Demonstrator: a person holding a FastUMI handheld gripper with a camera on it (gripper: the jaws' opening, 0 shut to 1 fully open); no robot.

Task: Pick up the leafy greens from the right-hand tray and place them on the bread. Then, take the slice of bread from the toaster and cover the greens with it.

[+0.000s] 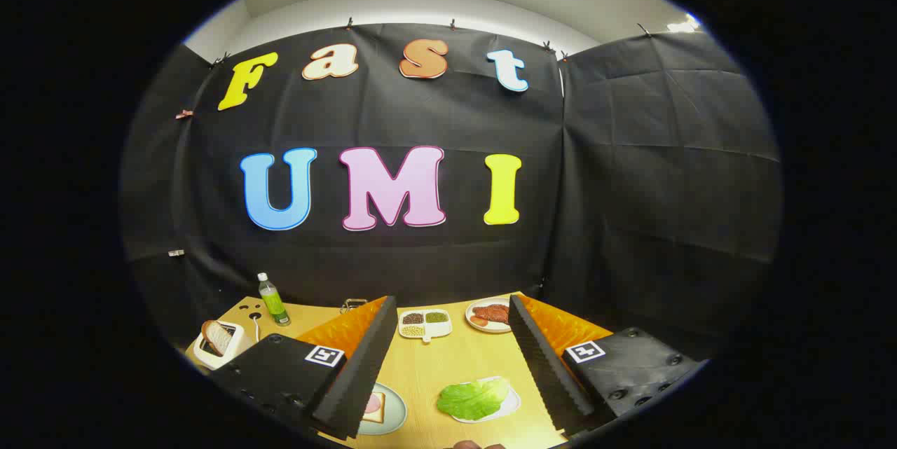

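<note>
Currently the claw (454, 400) is wide open, fingers spread apart and gripping nothing, held above the tabletop (448, 365).

Leafy greens (474, 398) lie on a white tray (510, 407) between the fingers, closer to the right finger, untouched. Greens cover most of that tray and lie flat.

Bread (374, 408) sits on a pale round plate (394, 412) just beside the left finger, partly hidden behind it. Something pink lies on top of the slice; it looks like ham, but I can't confirm.

Toaster (218, 345) is white and stands beyond the left finger at the far left of the tabletop, with a slice of bread (214, 335) sticking up out of its slot, tilted a bit. A white cord runs from it across the tabletop.

Green bottle (272, 299) with a white cap stands upright behind the toaster, near the black cloth wall.

Beyond the fingers, at mid tabletop, is a white divided dish (425, 323) with four compartments holding what look like dark, green and pale grains or beans. Right of it, a round plate (489, 314) carries reddish-brown food that looks like sausage or meat; the right finger cuts off its edge.

A small metal clip-like item (354, 305) sits at the tabletop's back edge, too small to identify.

Tabletop is light wood.
</note>
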